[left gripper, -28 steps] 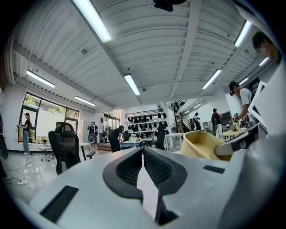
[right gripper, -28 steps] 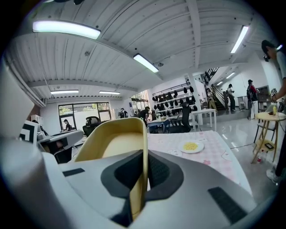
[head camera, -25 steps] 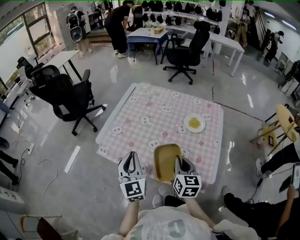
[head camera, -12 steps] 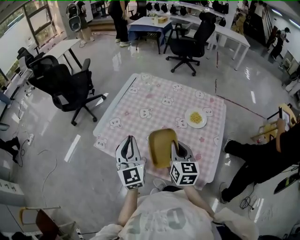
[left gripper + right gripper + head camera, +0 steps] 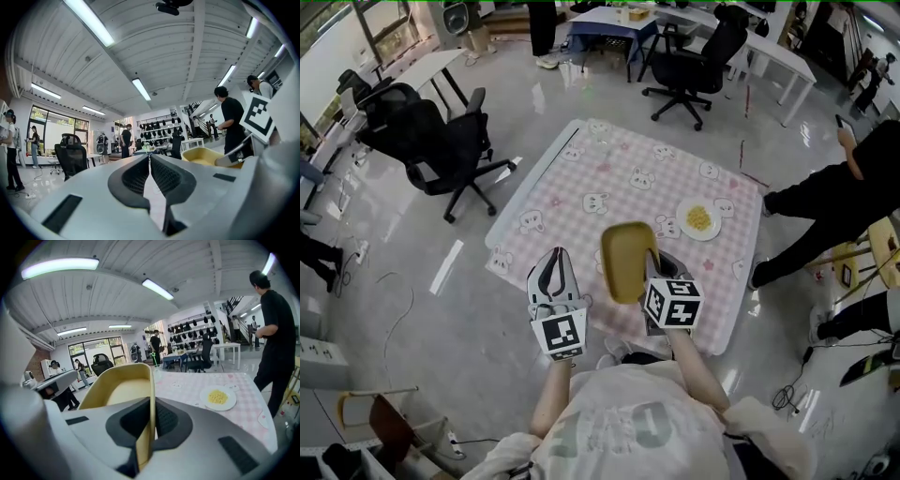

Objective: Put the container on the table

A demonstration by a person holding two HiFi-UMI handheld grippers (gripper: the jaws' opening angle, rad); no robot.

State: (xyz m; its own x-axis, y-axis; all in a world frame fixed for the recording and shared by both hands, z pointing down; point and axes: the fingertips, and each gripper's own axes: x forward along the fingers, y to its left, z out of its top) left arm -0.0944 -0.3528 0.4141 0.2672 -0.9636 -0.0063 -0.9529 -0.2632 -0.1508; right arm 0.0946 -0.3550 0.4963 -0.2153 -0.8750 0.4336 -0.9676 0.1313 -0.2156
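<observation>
In my right gripper the container hangs above the table's near edge; the plate lies on the table, farther right.

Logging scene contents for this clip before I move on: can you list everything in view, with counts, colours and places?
table: one, pink checked cloth, mid floor ahead of the person
plate: one, white with yellow food, on the table's right part
container: one, yellow, held up at the table's near side
office chairs: three seen, black, left of and beyond the table
desks: several, white, far side
bystander: one near, dark clothes, right of the table
left gripper: one, grey, shut, empty, left of the container
right gripper: one, grey, shut on the container's wall
</observation>
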